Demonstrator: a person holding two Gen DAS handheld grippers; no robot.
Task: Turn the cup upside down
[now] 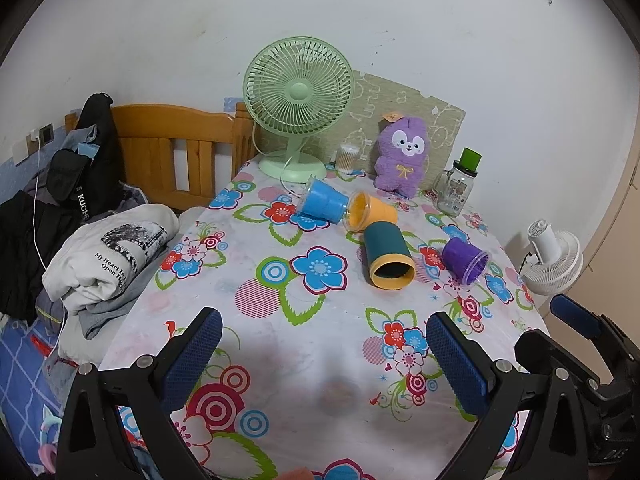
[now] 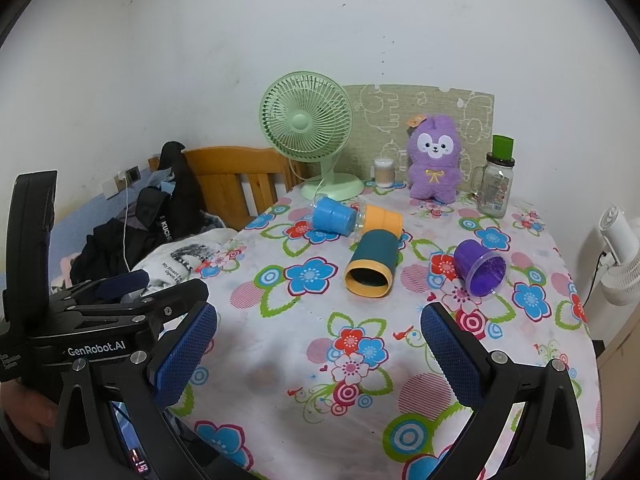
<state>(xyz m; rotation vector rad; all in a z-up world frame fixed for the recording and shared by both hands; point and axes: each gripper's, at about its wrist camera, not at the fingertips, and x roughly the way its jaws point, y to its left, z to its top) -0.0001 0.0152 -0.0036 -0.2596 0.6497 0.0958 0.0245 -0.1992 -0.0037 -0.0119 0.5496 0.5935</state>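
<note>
Several cups lie on their sides on the floral tablecloth (image 1: 280, 292). A dark green cup with a yellow rim (image 1: 387, 254) (image 2: 372, 266) lies in the middle, mouth toward me. A blue cup (image 1: 322, 202) (image 2: 334, 216) and an orange cup (image 1: 370, 211) (image 2: 382, 218) lie behind it, touching. A purple cup (image 1: 466, 258) (image 2: 480, 266) lies to the right. My left gripper (image 1: 324, 332) is open and empty over the near table. My right gripper (image 2: 318, 330) is open and empty, also short of the cups.
A green desk fan (image 1: 298, 100), a cotton swab jar (image 1: 347, 157), a purple plush toy (image 1: 402, 158) and a glass jar with a green lid (image 1: 458, 188) stand along the table's back. A bed with folded clothes (image 1: 108, 256) lies left. A white fan (image 1: 554, 256) stands right.
</note>
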